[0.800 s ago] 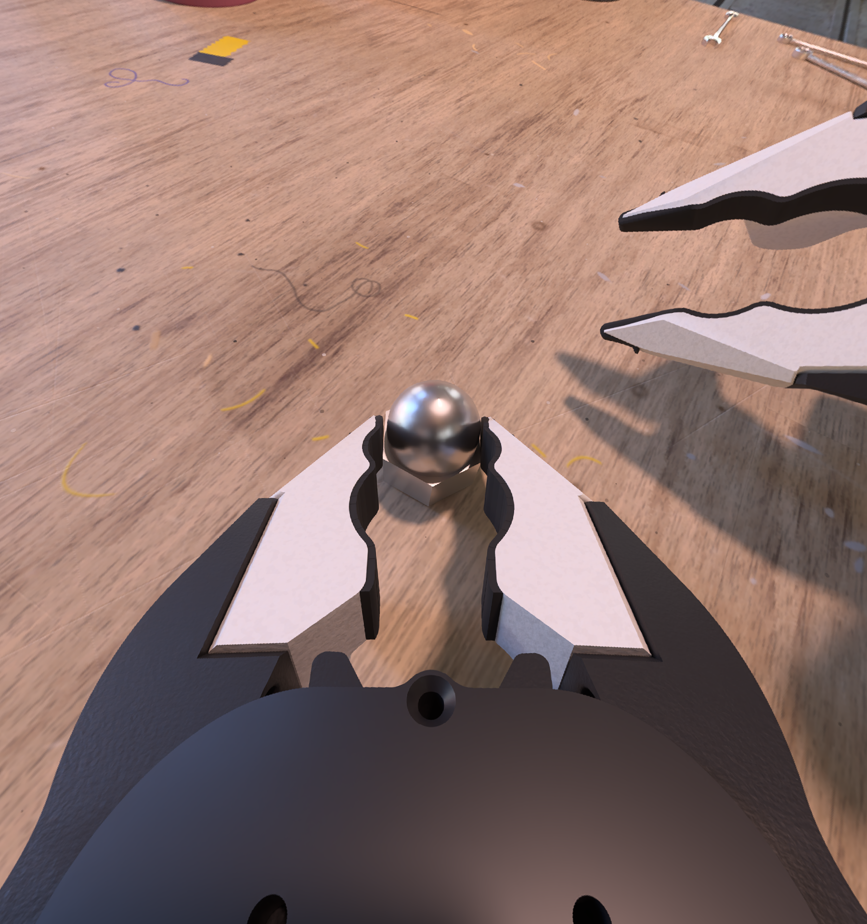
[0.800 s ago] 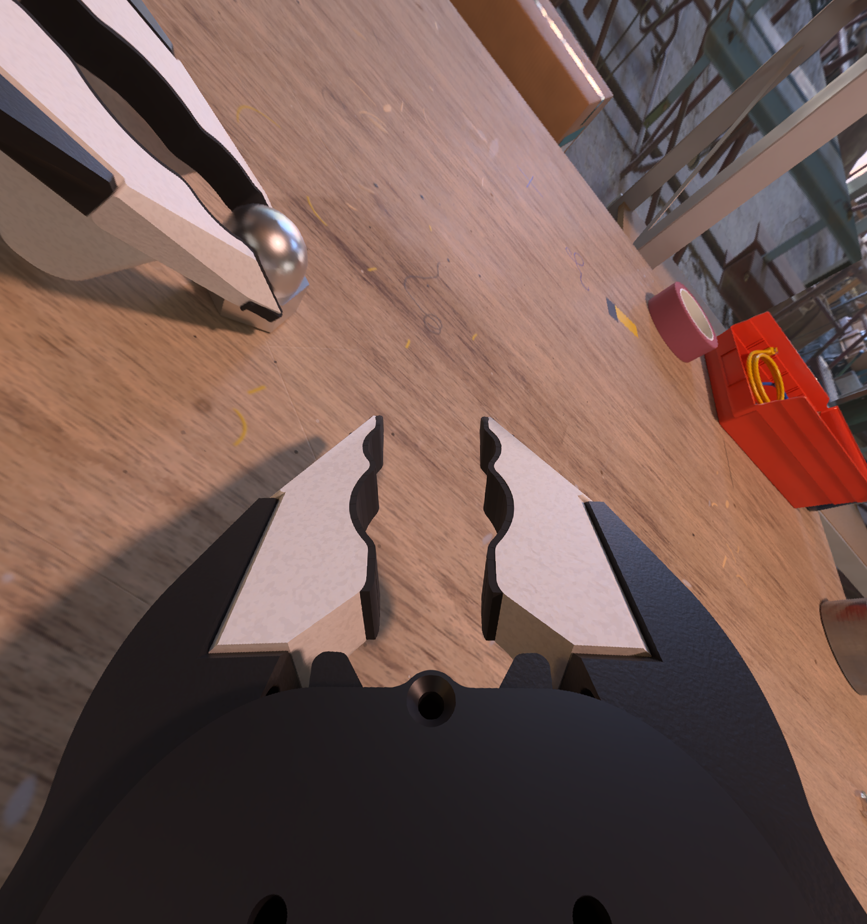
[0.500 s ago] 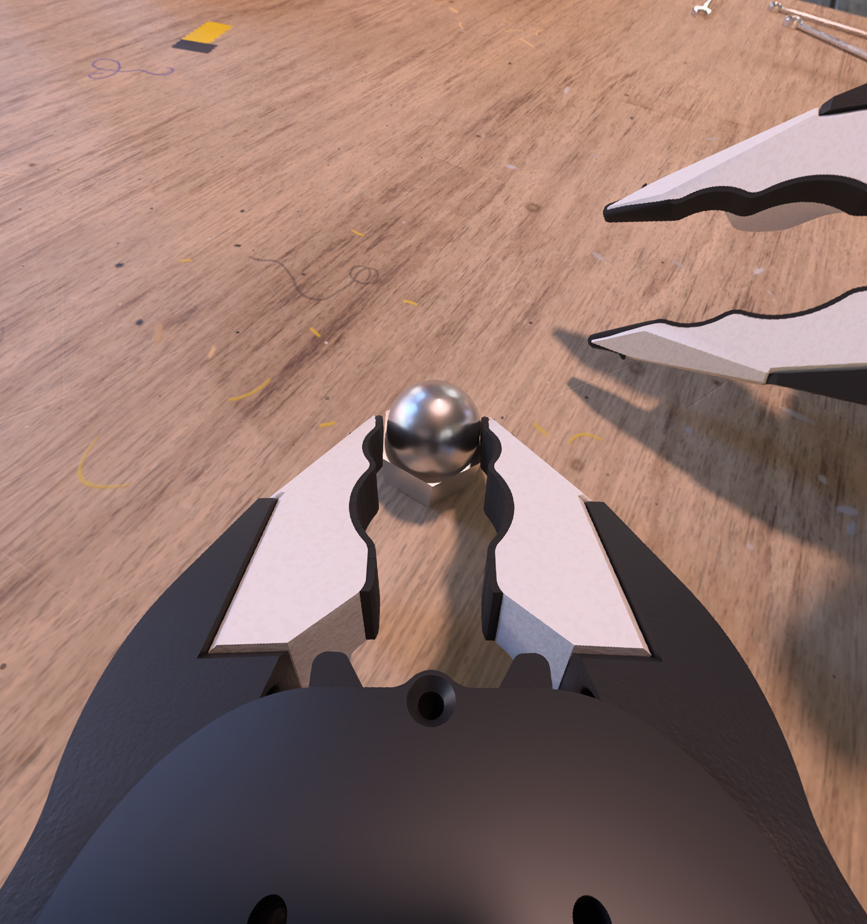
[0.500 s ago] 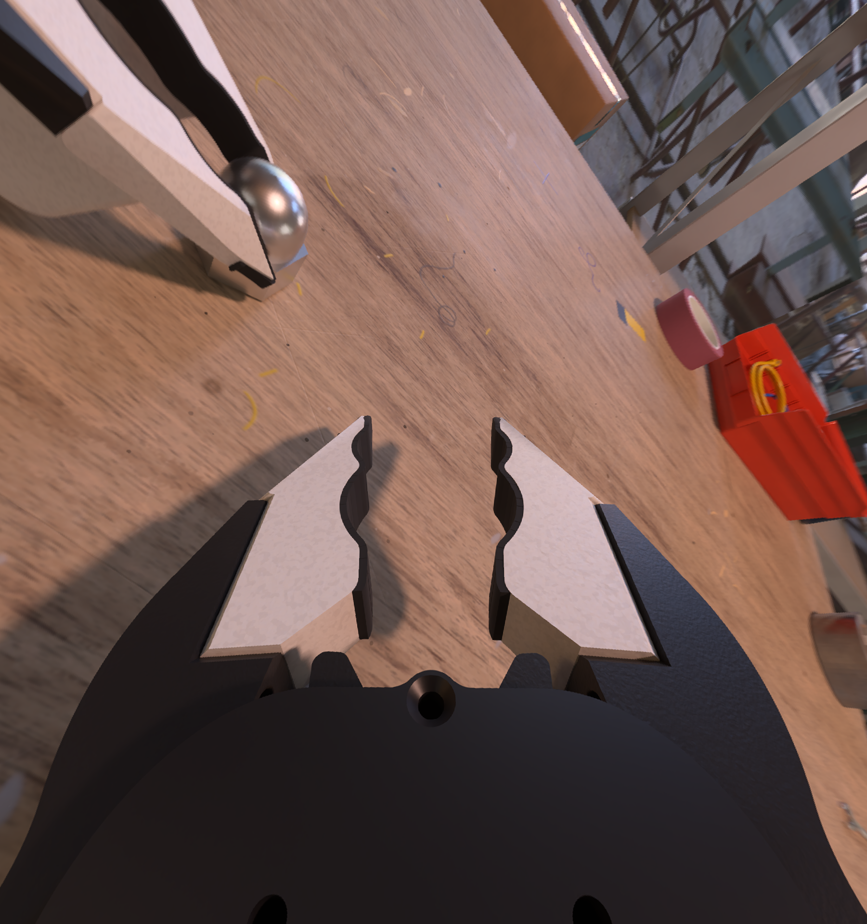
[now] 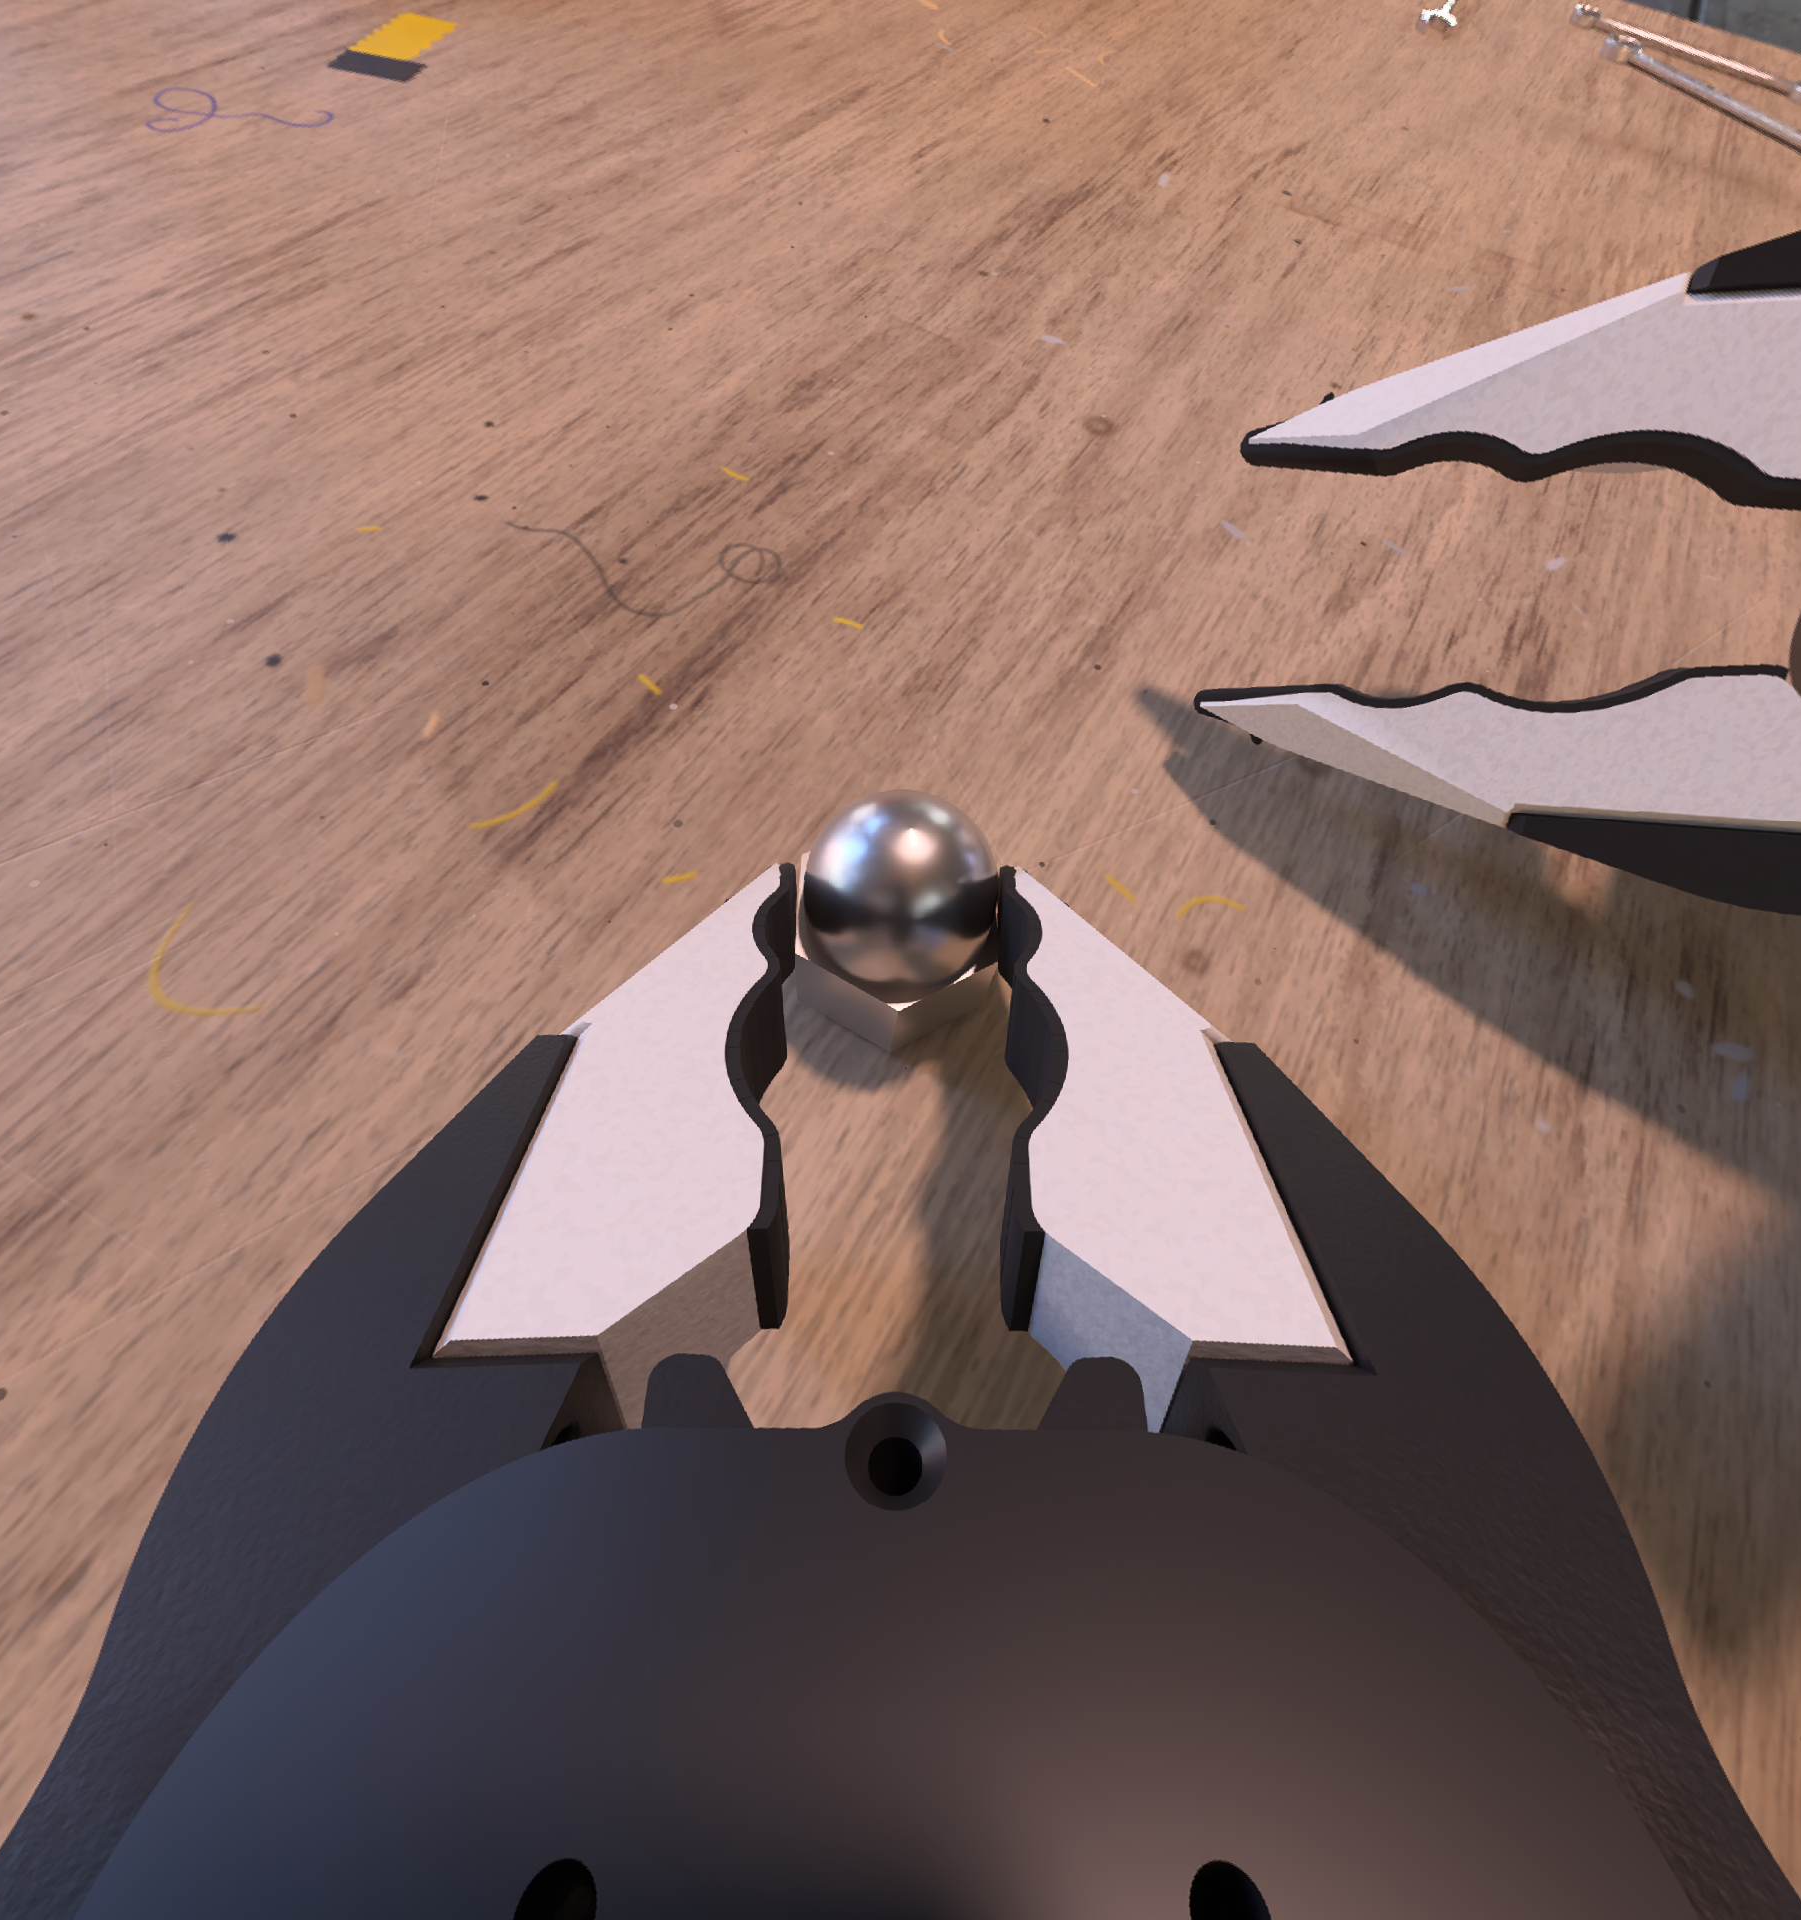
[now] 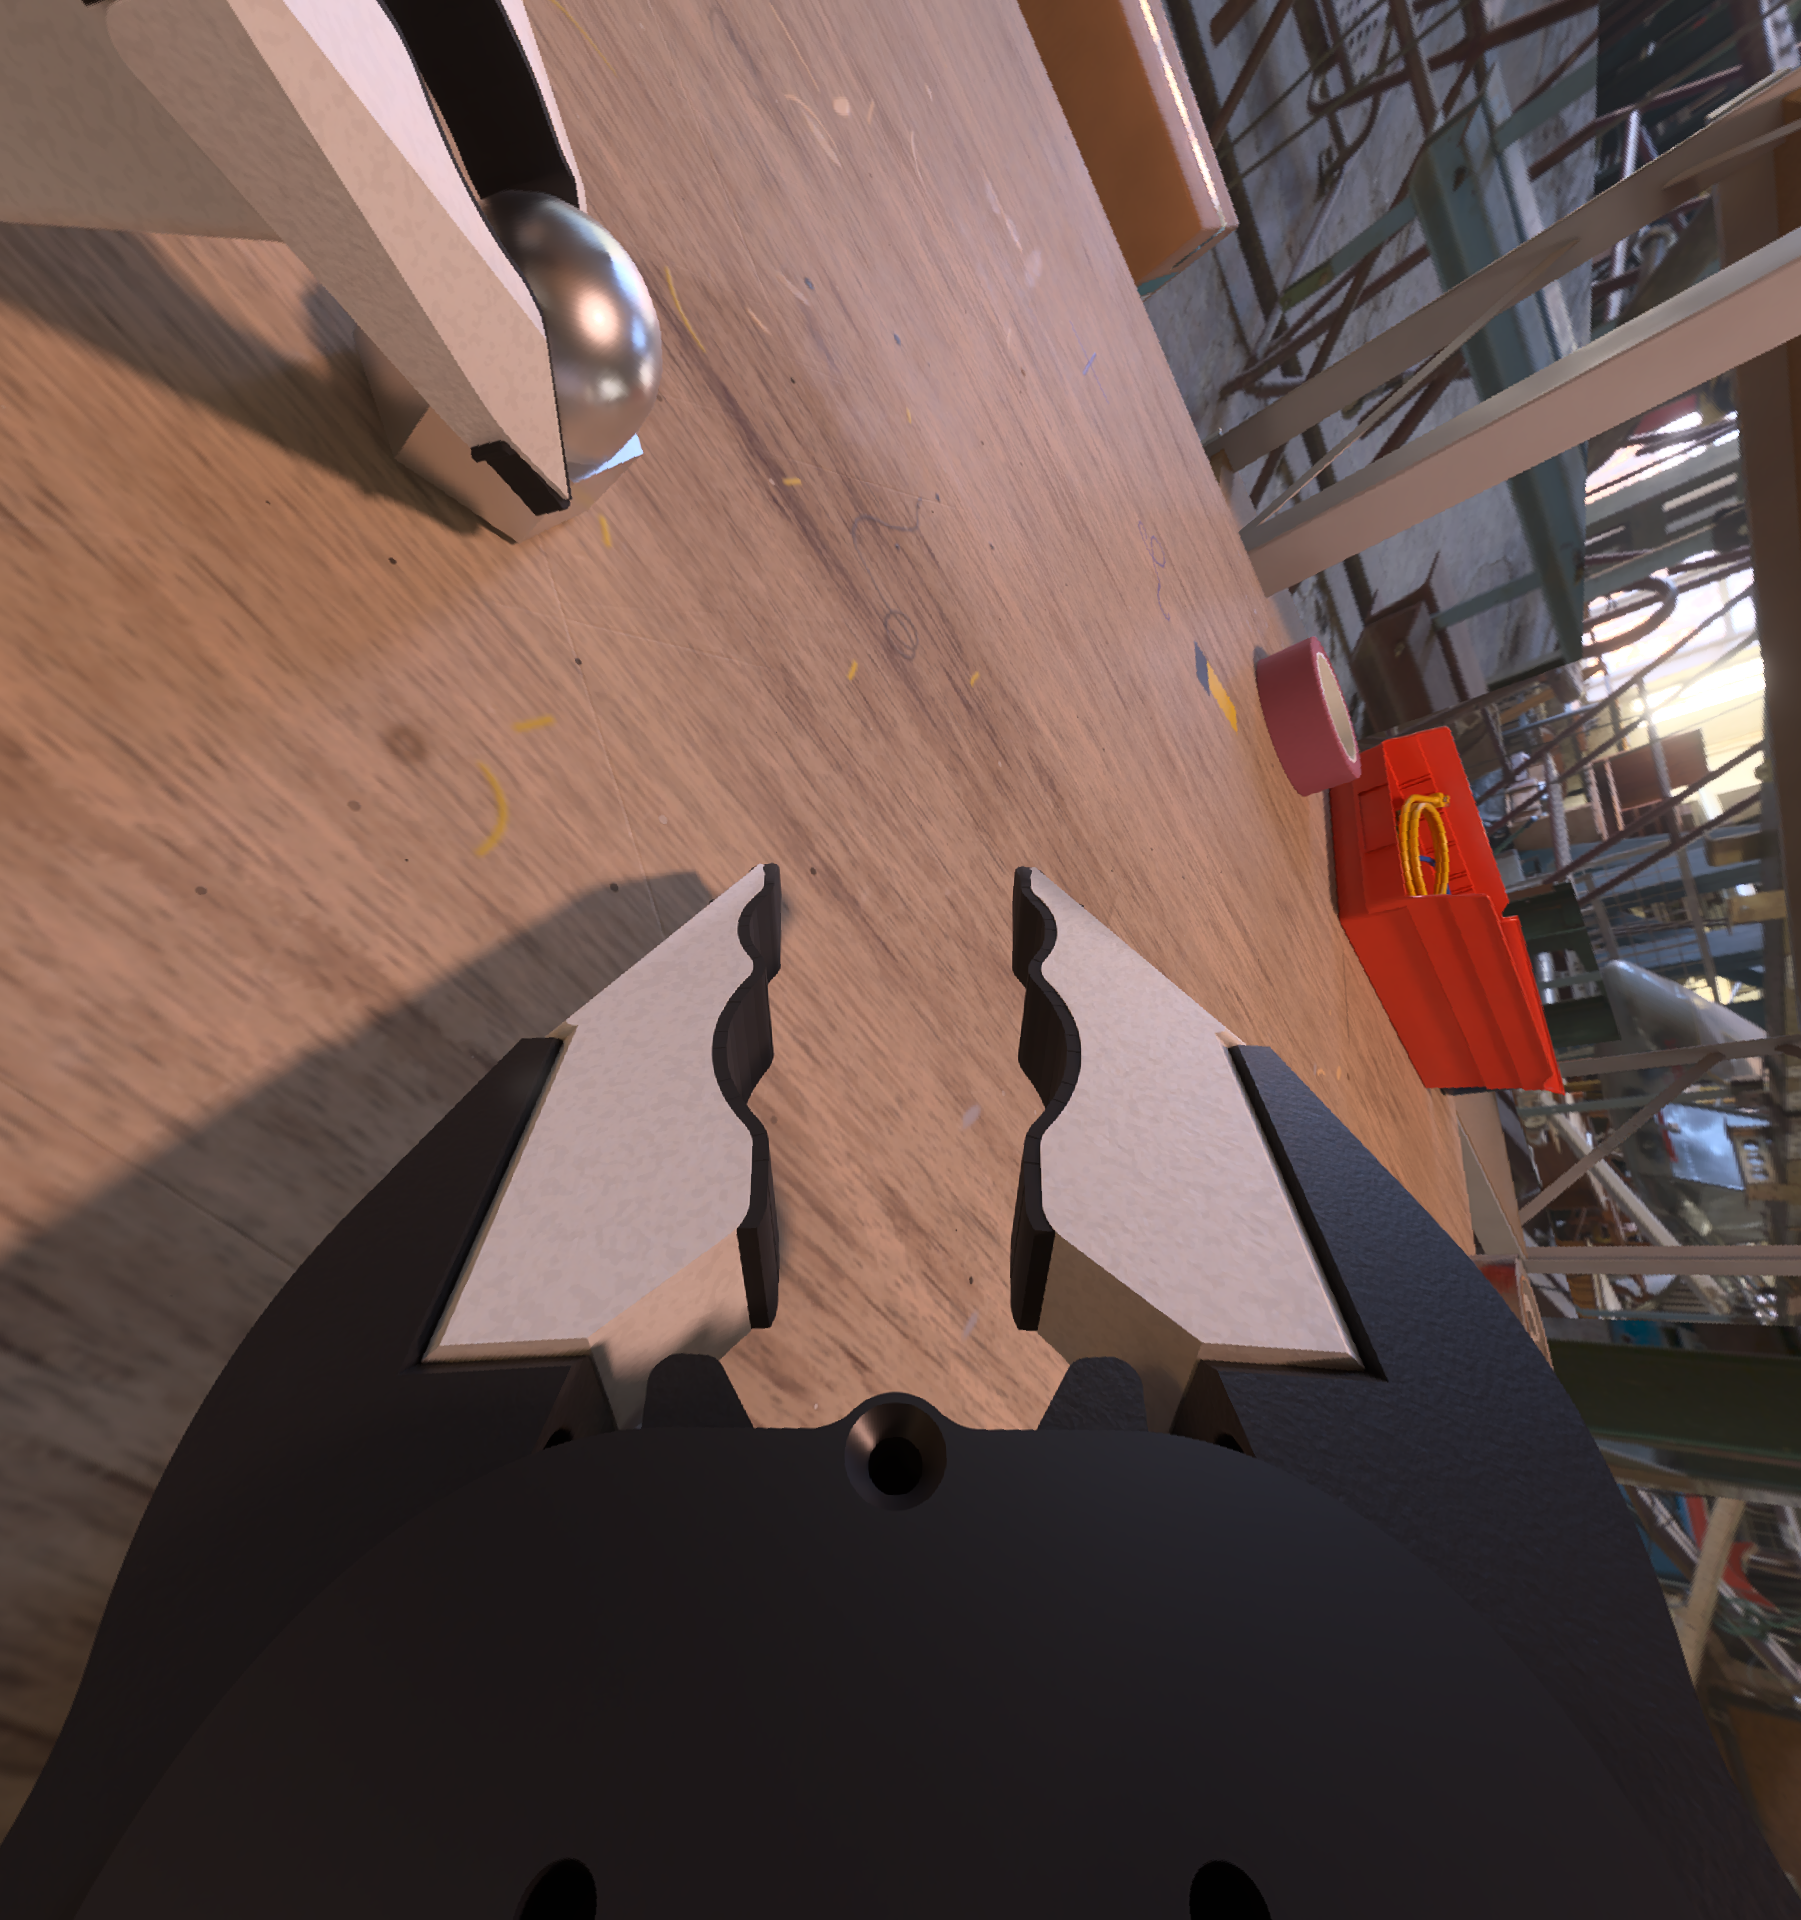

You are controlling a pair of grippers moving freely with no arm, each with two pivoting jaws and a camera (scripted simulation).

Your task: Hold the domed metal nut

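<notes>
Left claw grips the nut at its tips, mid-frame, dome up on the table; right claw gapes empty alongside.

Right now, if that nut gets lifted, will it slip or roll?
The nut looks polished, so the left gripper, pinching its round dome, may well let it slide. Solid metal, probably heavy for its size and stiff. Its flat hex base should stop it rolling far on the table.
</notes>
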